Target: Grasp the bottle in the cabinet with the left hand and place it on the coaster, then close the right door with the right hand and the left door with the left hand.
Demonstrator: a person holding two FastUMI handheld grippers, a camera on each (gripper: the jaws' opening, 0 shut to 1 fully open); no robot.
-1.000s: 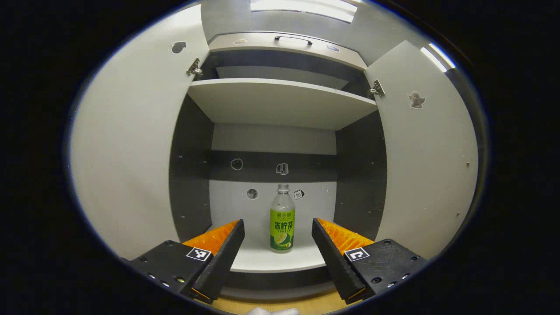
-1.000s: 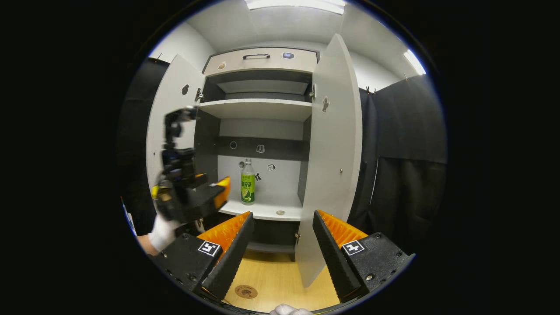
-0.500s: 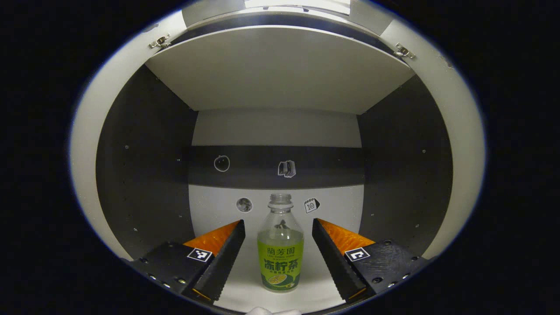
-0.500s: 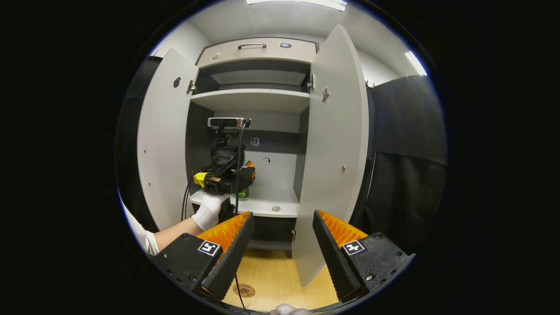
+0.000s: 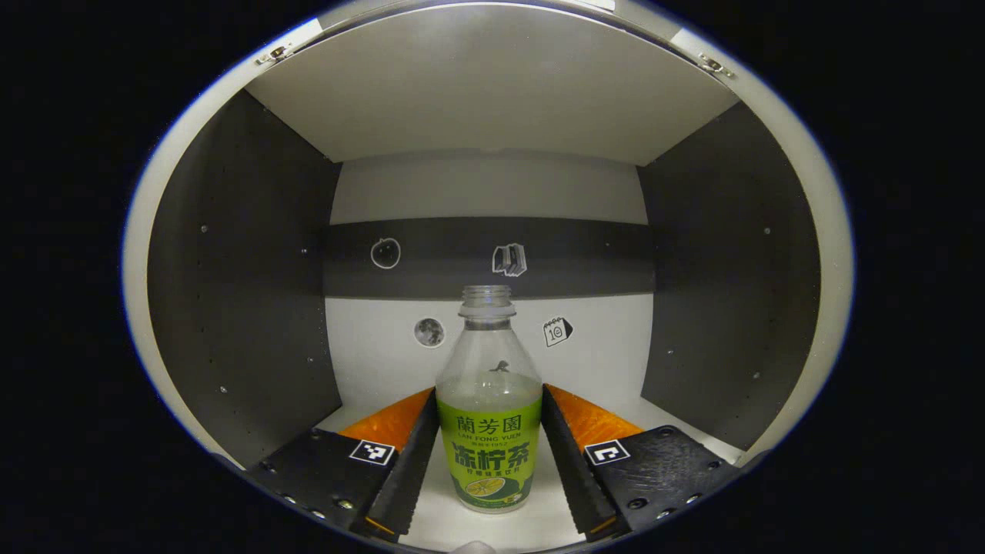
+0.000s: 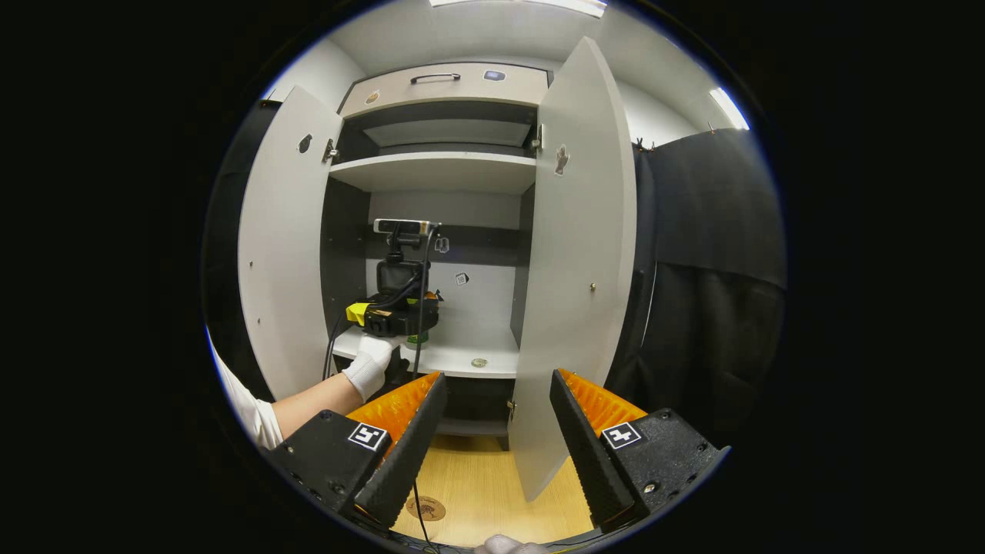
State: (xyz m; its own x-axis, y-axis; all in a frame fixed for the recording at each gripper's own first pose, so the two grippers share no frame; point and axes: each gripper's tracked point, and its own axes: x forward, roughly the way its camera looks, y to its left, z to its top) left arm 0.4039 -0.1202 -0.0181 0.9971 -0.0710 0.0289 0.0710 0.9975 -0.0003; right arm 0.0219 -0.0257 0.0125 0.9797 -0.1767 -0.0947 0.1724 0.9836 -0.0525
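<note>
A clear bottle (image 5: 488, 431) with a green label stands upright on the cabinet's lower shelf (image 5: 677, 419). My left gripper (image 5: 488, 392) reaches into the cabinet, and both its fingers press against the bottle's sides at label height. In the right gripper view that left gripper (image 6: 400, 315), held by a white-gloved hand (image 6: 369, 369), hides nearly all of the bottle. My right gripper (image 6: 496, 377) hangs open in front of the cabinet with nothing between its fingers. The left door (image 6: 281, 254) and right door (image 6: 577, 269) both stand open. A round brown coaster (image 6: 425, 508) lies on the wooden floor below.
An upper shelf (image 6: 439, 171) and a drawer with a handle (image 6: 439, 85) sit above the bottle's compartment. A small round object (image 6: 479, 362) lies near the lower shelf's front edge. Black cloth (image 6: 708, 269) hangs to the right of the cabinet.
My left gripper has pushed forward into the cabinet around the bottle, and its fingers have closed onto the bottle's sides. The right gripper has barely moved.
</note>
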